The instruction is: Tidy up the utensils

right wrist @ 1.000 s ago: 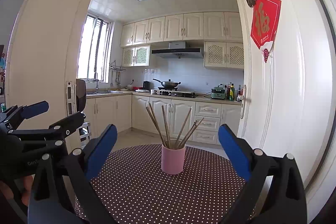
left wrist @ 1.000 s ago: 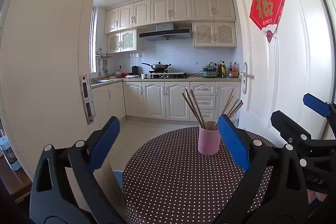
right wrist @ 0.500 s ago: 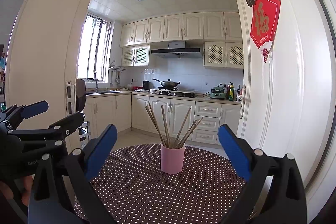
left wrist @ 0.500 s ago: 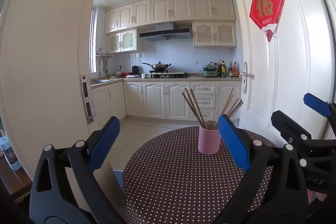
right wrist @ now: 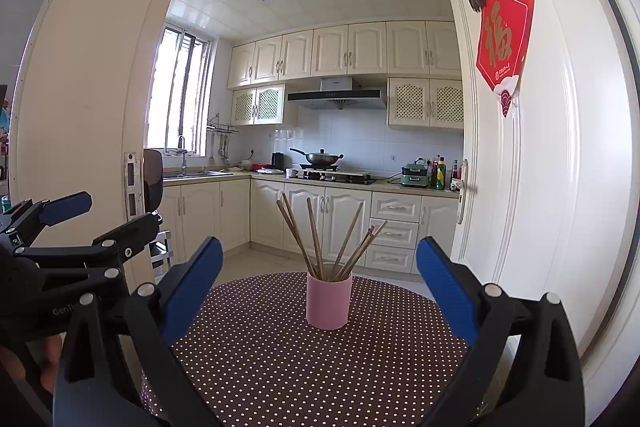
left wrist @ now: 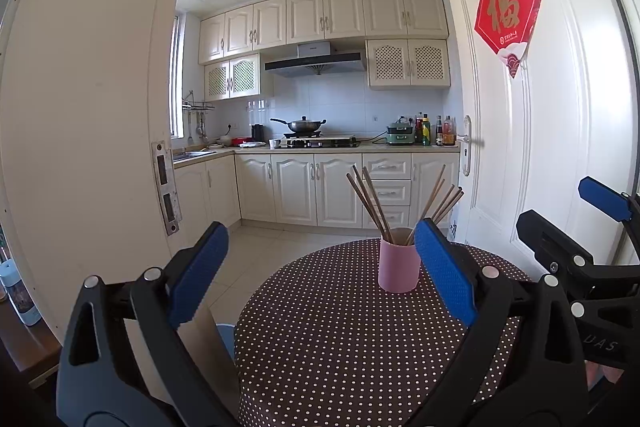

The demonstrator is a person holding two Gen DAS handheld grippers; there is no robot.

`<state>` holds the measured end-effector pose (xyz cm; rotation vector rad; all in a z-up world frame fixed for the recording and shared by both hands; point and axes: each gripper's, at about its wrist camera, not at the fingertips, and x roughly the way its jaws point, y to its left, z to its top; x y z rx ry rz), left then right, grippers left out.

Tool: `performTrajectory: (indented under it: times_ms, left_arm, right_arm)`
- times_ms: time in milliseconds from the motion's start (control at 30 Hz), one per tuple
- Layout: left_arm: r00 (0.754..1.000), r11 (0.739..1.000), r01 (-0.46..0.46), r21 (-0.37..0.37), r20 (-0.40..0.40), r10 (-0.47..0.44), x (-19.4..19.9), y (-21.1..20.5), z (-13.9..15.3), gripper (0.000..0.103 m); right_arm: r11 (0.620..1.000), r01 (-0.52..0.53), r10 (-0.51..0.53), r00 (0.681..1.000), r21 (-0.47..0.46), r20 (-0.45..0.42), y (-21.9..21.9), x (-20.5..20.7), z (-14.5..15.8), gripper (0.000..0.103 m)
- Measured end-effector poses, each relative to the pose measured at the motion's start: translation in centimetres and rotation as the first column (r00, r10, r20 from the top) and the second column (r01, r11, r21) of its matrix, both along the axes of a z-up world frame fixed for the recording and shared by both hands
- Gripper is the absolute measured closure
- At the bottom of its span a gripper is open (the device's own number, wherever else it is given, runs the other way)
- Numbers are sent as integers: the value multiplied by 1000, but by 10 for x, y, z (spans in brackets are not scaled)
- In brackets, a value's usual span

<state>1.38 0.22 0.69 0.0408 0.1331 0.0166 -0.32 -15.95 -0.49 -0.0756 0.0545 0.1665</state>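
A pink cup [left wrist: 399, 266] [right wrist: 329, 301] stands upright on a round table with a brown, white-dotted cloth [left wrist: 340, 339] [right wrist: 280, 355]. Several wooden chopsticks [left wrist: 370, 199] [right wrist: 316, 239] fan out of the cup. My left gripper [left wrist: 320, 267] hovers open above the table's near side, the cup just inside its right finger in the left wrist view. My right gripper [right wrist: 318, 281] is open too, the cup centred between its blue pads and farther away. Nothing sits between either pair of fingers. Each gripper shows in the other's view: the right gripper [left wrist: 576, 227], the left gripper [right wrist: 80, 223].
An open white door [left wrist: 540, 131] [right wrist: 540, 155] with a red paper decoration stands right of the table. A door frame [left wrist: 100, 107] rises on the left. Behind are kitchen cabinets [right wrist: 320, 219], a wok on the stove [right wrist: 320, 158] and bottles on the counter.
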Motion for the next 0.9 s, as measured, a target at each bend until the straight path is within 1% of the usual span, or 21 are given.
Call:
performTrajectory:
  times_ms: [567,900]
  left_arm:
    - [1000,1000,0,4,-5,1,3,0,-1,10]
    - [1000,1000,2,8,-20,-2,12,1,-7,10]
  right_arm:
    - [1000,0,0,1000,2,-4,2,1,-1,9]
    - [1000,2,-2,1000,7,-18,-1,12,-6,9]
